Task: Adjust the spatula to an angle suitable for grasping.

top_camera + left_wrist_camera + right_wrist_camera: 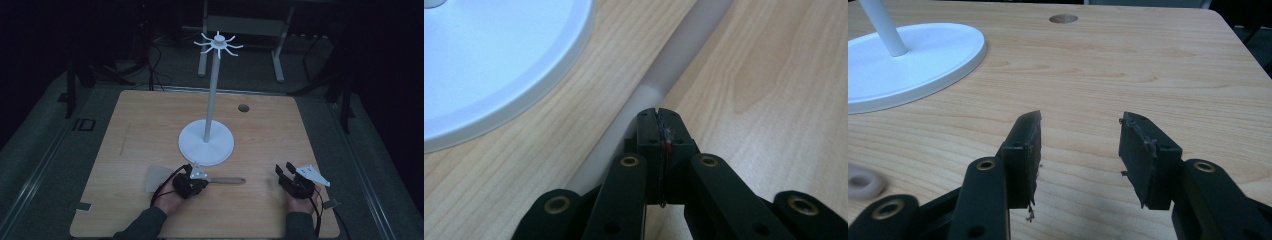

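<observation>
Spatula [200, 179] lies flat on the table [140, 125], just in front of the white stand's round base [206, 142]. Its pale blade points away to the left of the base; its wooden handle end [231, 180] runs out to the right.

Left hand-held gripper [192, 176]: sits over the spatula's middle, just in front of the base. In the left gripper view the jaws are pressed together [659, 125], and the spatula's pale shaft [664, 75] passes under them. Whether the tips pinch the shaft or merely rest on it is hard to judge from this angle.

Right hand-held gripper [284, 171]: well to the right of the base, above bare table. Jaws apart [1080, 145], nothing between them.
</observation>
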Demonstrator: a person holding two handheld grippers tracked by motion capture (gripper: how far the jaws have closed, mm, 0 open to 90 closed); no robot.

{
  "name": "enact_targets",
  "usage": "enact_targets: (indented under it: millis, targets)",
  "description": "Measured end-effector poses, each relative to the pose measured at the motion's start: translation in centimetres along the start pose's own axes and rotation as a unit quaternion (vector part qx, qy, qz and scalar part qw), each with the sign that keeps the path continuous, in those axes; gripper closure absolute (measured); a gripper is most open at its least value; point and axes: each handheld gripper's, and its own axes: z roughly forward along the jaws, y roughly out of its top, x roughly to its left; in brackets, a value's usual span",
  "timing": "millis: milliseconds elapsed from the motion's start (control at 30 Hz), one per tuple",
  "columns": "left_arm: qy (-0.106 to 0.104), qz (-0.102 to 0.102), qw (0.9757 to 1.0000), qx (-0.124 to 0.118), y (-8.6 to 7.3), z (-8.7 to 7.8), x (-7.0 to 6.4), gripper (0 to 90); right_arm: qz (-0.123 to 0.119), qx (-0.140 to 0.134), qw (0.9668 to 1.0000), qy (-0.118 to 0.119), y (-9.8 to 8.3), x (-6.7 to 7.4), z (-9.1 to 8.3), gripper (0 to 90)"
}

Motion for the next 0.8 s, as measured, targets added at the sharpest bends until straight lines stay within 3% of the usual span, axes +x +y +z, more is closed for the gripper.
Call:
enact_targets:
  millis: [200,500,800]
  targets:
    - [-0.009,-0.006,0.9999,-0.001,0.2,0.1,0.2,84.8,0.0,0.0,1.0,0.0,0.0,0.0,0.0,51.2]
    - [-0.014,0.003,0.9999,-0.008,0.8,-0.6,0.5,77.5,-0.009,0.002,1.0,0.001,0.0,0.2,0.0,50.0]
    - [0.004,0.004,1.0,-0.004,1.8,-1.4,1.4,65.5,0.001,-0.001,1.0,0.001,0.0,0.0,0.0,49.0]
